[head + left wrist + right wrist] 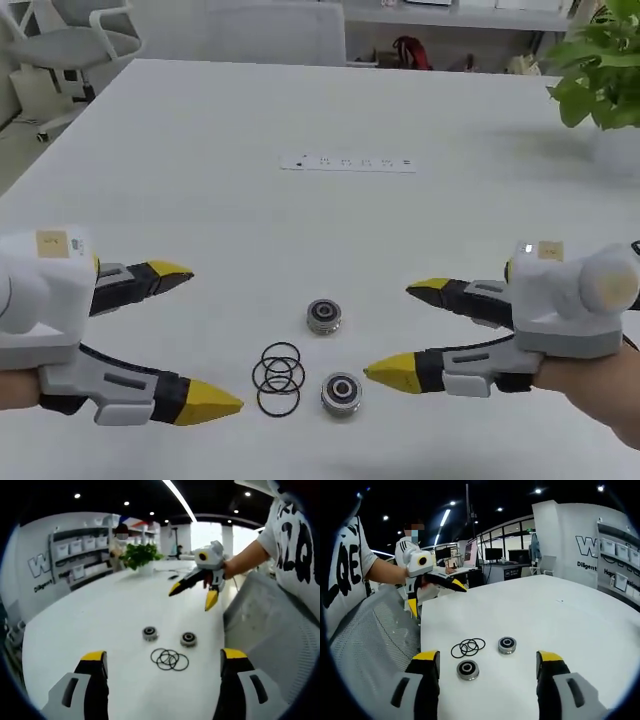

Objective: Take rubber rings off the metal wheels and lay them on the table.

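Note:
Two small metal wheels lie on the white table (200, 180): one farther away (324, 315) and one nearer (341, 392). Several thin black rubber rings (279, 378) lie overlapped just left of the nearer wheel. My left gripper (205, 340) is open, left of the rings, with nothing between its yellow tips. My right gripper (390, 330) is open to the right of the wheels, also holding nothing. In the left gripper view, the rings (170, 659) and both wheels (149, 632) (188, 639) lie ahead of the jaws. In the right gripper view, the rings (467, 647) and wheels (507, 645) (468, 670) lie between the tips.
A white power strip (348, 163) lies flat farther back on the table. A green plant (600, 70) stands at the far right corner. Office chairs (80, 40) stand beyond the far left edge. A mesh chair back (270, 630) is near the table's front edge.

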Tool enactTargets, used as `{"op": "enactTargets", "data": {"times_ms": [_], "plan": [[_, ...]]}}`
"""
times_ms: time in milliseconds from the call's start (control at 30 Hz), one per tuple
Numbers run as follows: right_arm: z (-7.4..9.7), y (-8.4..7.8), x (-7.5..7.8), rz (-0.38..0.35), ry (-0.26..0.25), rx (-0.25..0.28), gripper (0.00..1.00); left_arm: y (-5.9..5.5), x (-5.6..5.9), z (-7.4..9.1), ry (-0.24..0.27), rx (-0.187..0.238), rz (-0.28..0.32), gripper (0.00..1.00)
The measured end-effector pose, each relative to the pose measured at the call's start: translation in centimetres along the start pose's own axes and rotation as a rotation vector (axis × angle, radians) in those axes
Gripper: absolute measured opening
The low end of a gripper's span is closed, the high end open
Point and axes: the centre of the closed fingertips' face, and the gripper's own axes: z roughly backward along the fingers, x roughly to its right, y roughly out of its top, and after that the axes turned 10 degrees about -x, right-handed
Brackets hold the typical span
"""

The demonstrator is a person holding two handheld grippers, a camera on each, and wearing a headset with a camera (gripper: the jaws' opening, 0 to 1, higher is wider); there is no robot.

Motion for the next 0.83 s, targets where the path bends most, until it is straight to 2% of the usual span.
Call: {"op": "enactTargets", "data": {"times_ms": [100, 333, 633, 833], "plan": [[0.5, -0.9, 0.3, 0.018, -0.026, -0.015, 0.87, -0.2, -0.2, 0.0, 0.007, -0.002, 0.0, 0.96], [1.5, -2.4, 1.2, 0.014, -0.067, -0.027, 0.93, -1.0, -0.6, 0.1, 0.022, -0.008, 0.012, 1.0], [2.0, -2.6, 1.8, -0.001, -0.092, -0.018, 1.0, -1.0, -0.8, 0.4, 0.045, -0.004, 0.008, 1.0], [2.2, -2.7, 1.7, -0.009, -0.1, -0.009, 1.0, -1.3, -1.0, 0.6, 0.057, -0.004, 0.017, 1.0]]}}
